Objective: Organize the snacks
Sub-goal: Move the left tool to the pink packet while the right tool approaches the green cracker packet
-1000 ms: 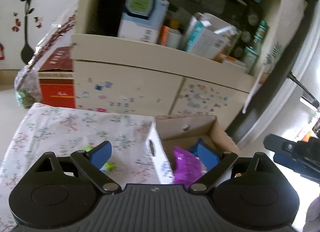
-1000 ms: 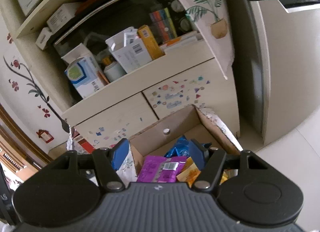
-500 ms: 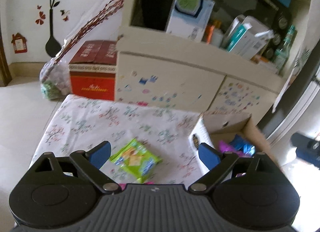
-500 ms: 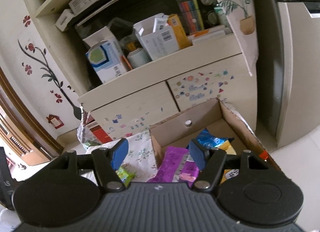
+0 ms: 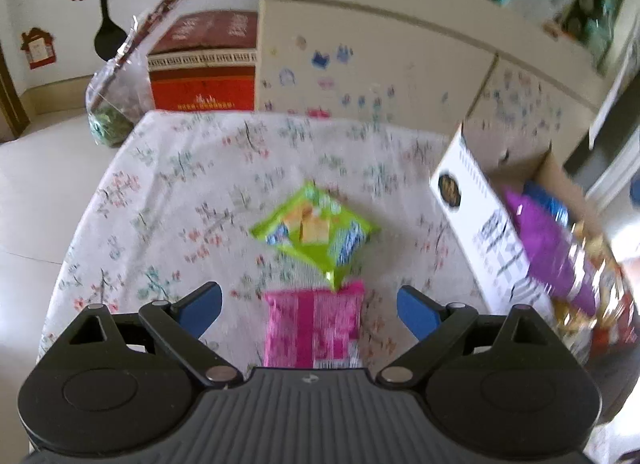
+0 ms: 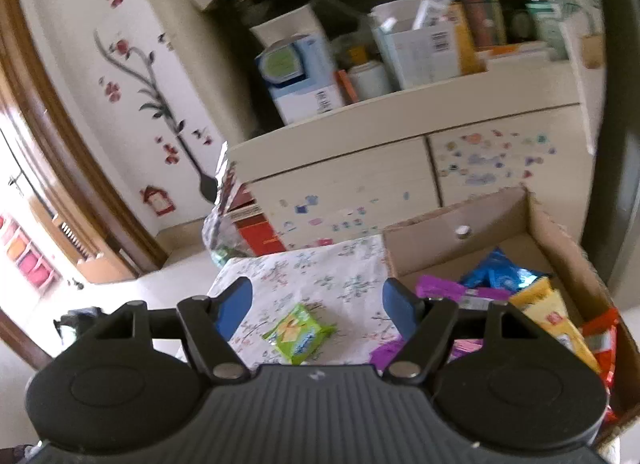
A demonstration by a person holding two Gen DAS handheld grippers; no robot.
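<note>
A green snack pack (image 5: 316,232) lies on the flowered tablecloth (image 5: 180,183), with a pink snack pack (image 5: 312,328) just nearer, touching its corner. My left gripper (image 5: 310,310) is open and empty, hovering above the pink pack. To the right stands a cardboard box (image 5: 472,219) holding a purple pack (image 5: 548,252) and other snacks. My right gripper (image 6: 316,306) is open and empty, above the table's near side; the green pack (image 6: 298,334) shows between its fingers, and the box (image 6: 560,232) with purple, blue, yellow and red packs is on its right.
A cream cabinet (image 5: 400,63) with stickers stands behind the table, its shelf full of boxes and bottles (image 6: 304,79). A red carton (image 5: 204,67) and a plastic bag (image 5: 112,103) sit on the floor at the left. A wooden door frame (image 6: 60,167) is far left.
Both grippers have swung left, away from the box and toward the table. The green and pink packs have come into the left view. Both stay open.
</note>
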